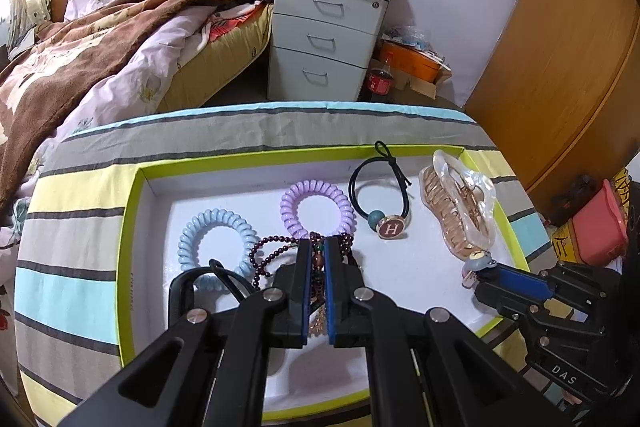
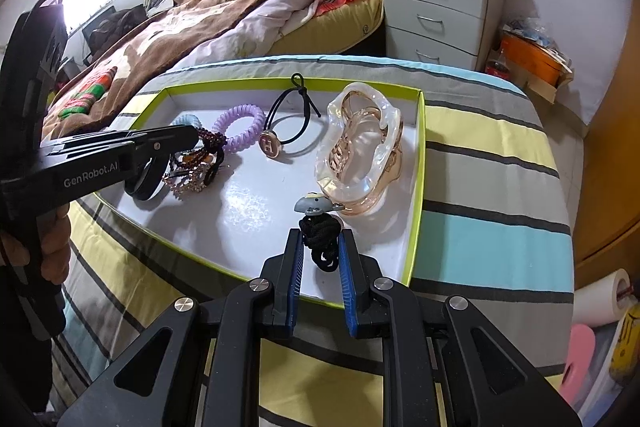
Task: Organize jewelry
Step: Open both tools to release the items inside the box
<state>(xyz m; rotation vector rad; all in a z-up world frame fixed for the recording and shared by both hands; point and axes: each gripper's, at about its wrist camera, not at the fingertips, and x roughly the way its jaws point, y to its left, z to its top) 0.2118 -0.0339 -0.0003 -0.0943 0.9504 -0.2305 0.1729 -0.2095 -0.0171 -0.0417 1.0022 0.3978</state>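
Observation:
A white tray with a lime rim (image 1: 136,211) (image 2: 418,163) lies on a striped cloth. In it are a blue coil hair tie (image 1: 188,239), a purple coil tie (image 1: 294,201) (image 2: 240,131), a black elastic with an H charm (image 1: 394,227) (image 2: 270,145) and a clear rose-gold claw clip (image 1: 460,211) (image 2: 360,155). My left gripper (image 1: 317,247) (image 2: 196,135) is shut on a dark beaded bracelet (image 1: 272,251) (image 2: 212,139), low over the tray. My right gripper (image 2: 320,239) (image 1: 486,269) is shut on a black hair tie with a grey charm (image 2: 320,223) beside the claw clip.
A crystal hair piece (image 2: 188,183) and a black band (image 2: 146,183) lie under the left gripper. Beyond the cloth are a bed with a brown blanket (image 1: 80,59), a grey drawer unit (image 1: 320,39) and a wooden wardrobe (image 1: 568,47).

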